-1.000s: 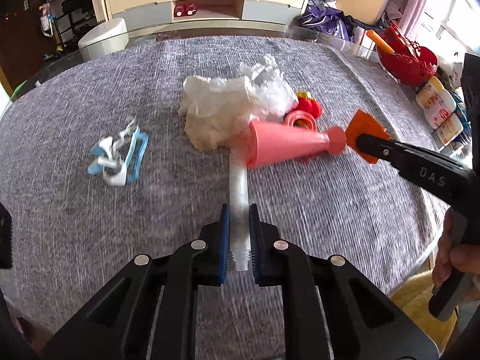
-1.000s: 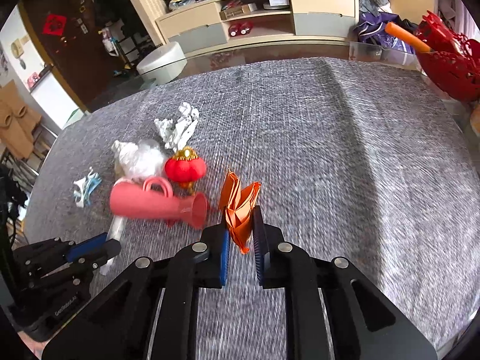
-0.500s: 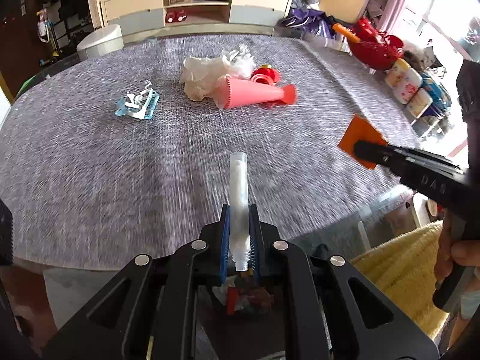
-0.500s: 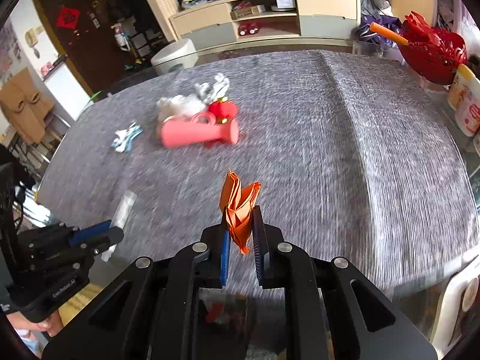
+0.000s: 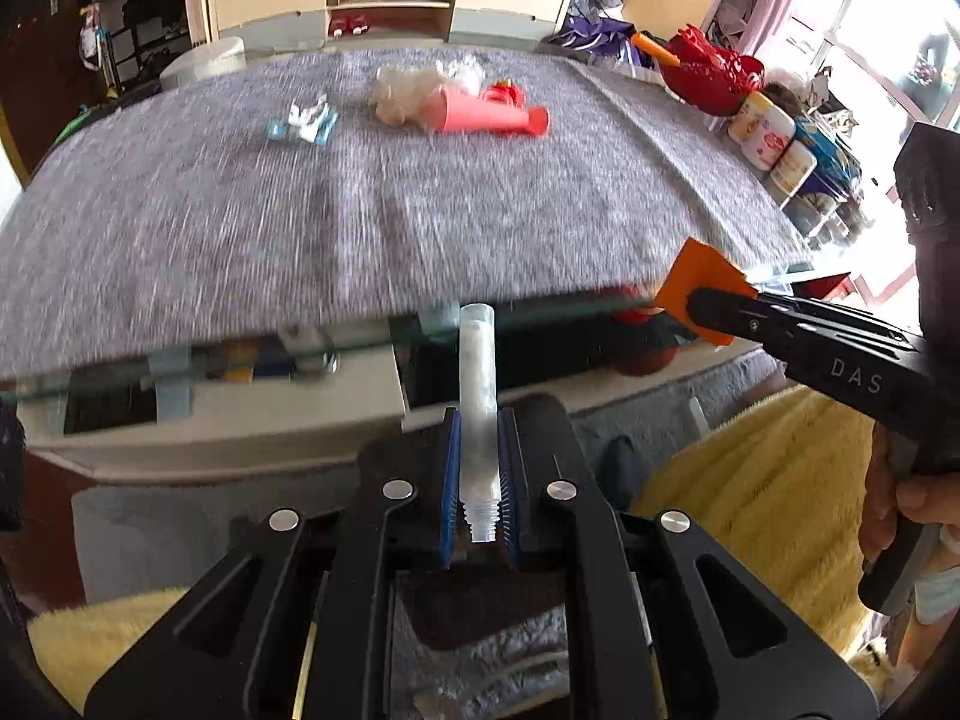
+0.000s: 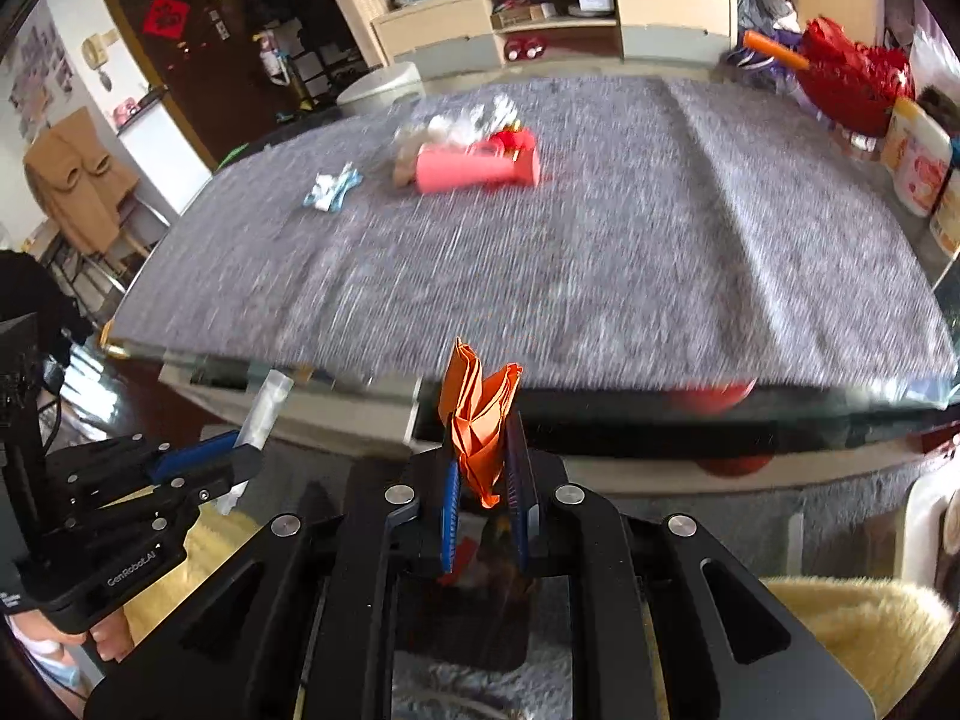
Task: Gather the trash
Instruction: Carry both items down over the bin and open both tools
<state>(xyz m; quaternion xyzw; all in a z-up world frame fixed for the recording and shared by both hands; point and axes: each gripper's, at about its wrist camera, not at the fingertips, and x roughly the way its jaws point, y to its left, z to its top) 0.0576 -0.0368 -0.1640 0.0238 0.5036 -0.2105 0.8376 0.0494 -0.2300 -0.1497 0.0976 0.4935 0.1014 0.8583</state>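
My left gripper (image 5: 478, 468) is shut on a clear plastic tube (image 5: 477, 396), held off the near edge of the grey-clothed table (image 5: 390, 204). My right gripper (image 6: 485, 468) is shut on a crumpled orange paper (image 6: 480, 414), also past the table's near edge. Each gripper shows in the other's view: the right one (image 5: 696, 306) with the orange paper (image 5: 699, 267), the left one (image 6: 240, 462) with the tube (image 6: 264, 402). Far back on the cloth lie a pink cone-shaped cup (image 5: 480, 116), white crumpled tissue (image 5: 399, 90), a red ornament (image 5: 507, 95) and a blue-white wrapper (image 5: 306, 120).
A dark bin or bag (image 6: 474, 612) sits below between the gripper arms, over a grey rug. Yellow fluffy cushions (image 5: 762, 480) lie on both sides. A red basket (image 5: 714, 75) and jars (image 5: 765, 135) stand at the table's right. A cabinet (image 5: 390, 0) lines the far wall.
Both grippers have pulled back from the trash pile to beyond the table's near edge, each carrying its item. The pile now looks far away.
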